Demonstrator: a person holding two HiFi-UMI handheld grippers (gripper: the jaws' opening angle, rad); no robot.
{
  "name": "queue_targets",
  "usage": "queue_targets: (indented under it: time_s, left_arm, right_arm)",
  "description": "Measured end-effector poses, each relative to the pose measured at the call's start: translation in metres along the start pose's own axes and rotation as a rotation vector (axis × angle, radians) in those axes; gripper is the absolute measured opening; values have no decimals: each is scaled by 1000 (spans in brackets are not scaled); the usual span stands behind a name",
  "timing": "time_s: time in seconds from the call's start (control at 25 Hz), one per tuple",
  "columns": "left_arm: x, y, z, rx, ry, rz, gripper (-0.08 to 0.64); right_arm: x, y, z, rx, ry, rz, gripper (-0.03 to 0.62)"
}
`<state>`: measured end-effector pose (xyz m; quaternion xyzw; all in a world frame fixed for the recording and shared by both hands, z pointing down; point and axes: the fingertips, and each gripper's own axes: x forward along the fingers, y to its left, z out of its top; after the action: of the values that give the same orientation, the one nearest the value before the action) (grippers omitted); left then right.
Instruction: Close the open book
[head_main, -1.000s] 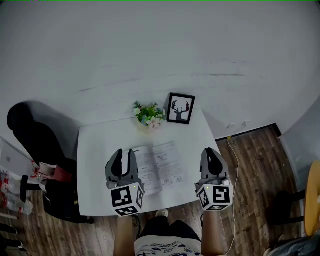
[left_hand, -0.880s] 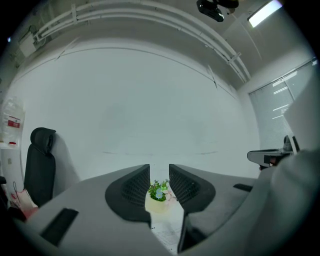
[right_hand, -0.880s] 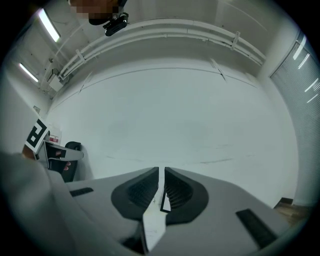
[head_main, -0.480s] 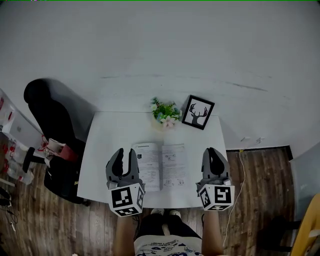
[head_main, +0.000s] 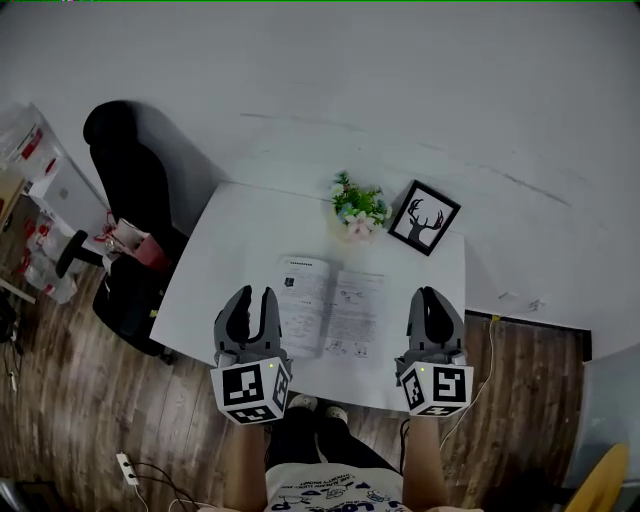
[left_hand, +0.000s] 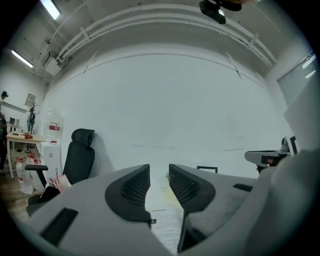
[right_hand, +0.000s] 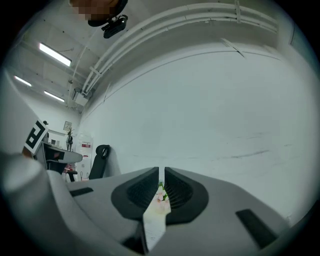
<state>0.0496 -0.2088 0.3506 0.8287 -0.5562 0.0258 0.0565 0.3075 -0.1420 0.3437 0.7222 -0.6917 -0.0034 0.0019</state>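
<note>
The open book (head_main: 330, 318) lay flat on the white tabletop (head_main: 225, 260) between the grippers, its spine running away from the person. The left gripper (head_main: 254, 298), jaws moderately apart and empty, was just beside the left page. The right gripper (head_main: 428, 295), jaws nearly together and empty, was farther off.

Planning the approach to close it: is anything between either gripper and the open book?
Nothing visible stands between the left gripper or right gripper and the open book; the flowers and picture frame stand beyond it.
</note>
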Motion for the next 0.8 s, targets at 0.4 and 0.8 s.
queue_targets:
  time_s: [0.4, 0.8]
  left_arm:
    - [-26, -6, -36, -157, 62, 5, 120]
    - [-38, 16, -71, -263, 121, 36, 118]
  right_arm:
    - [-2, 13, -19, 22, 23, 106, 51]
    - [5, 40, -42, 32, 62, 155, 49]
